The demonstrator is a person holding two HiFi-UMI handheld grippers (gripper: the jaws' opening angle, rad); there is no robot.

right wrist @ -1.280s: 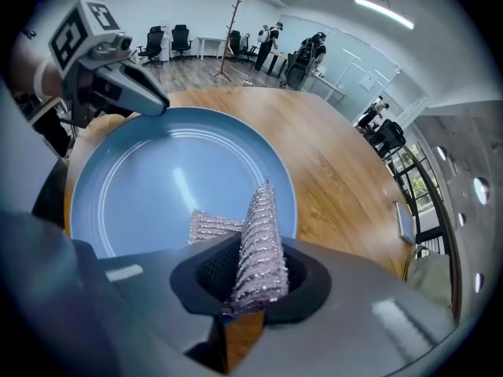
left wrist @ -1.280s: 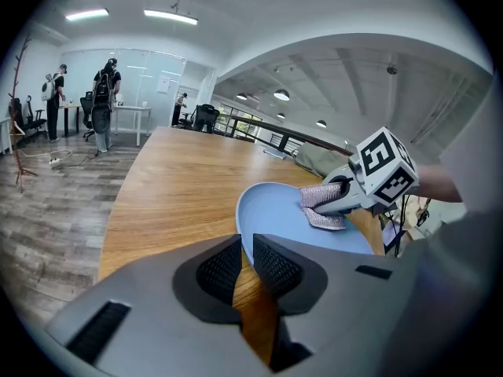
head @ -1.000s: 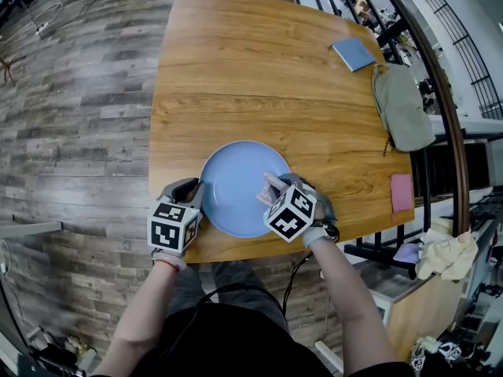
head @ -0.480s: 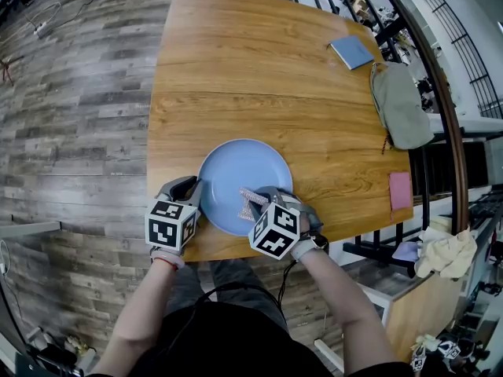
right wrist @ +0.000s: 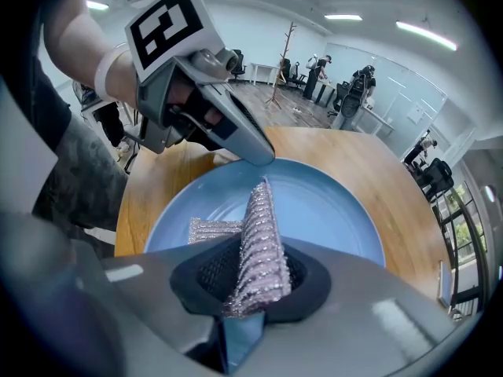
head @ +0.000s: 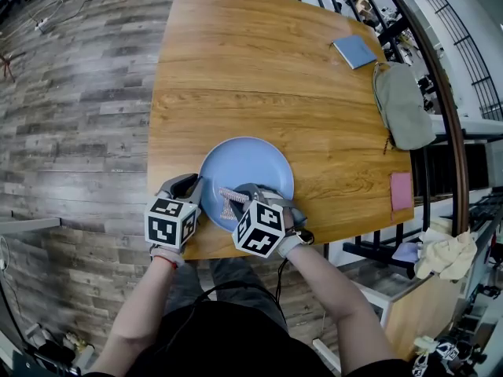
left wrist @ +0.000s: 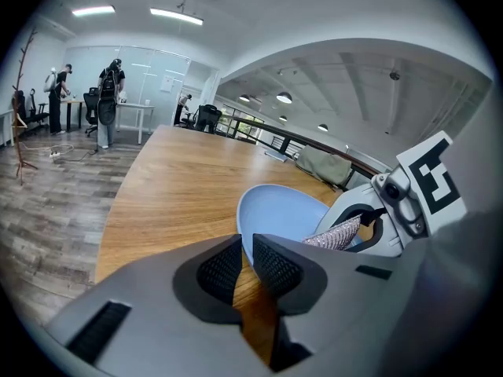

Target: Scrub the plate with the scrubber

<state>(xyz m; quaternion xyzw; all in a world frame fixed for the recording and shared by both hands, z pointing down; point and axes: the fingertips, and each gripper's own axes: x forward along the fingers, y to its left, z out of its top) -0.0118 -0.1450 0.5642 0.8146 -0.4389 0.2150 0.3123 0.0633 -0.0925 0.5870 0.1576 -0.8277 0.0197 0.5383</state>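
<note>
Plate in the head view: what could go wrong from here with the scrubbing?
1. The plate sits close to the table near edge, and the left gripper pinches only its rim. A hard stroke could slide it loose.
2. The right gripper clamps just one end of the scrubber, which could pull out.

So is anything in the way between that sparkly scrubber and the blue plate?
Nothing visible. The right gripper pinches the scrubber, whose free end lies on the bare surface of the blue plate. The left gripper clamps the plate's near-left rim, off to the side of the scrubber, not under it.
</note>
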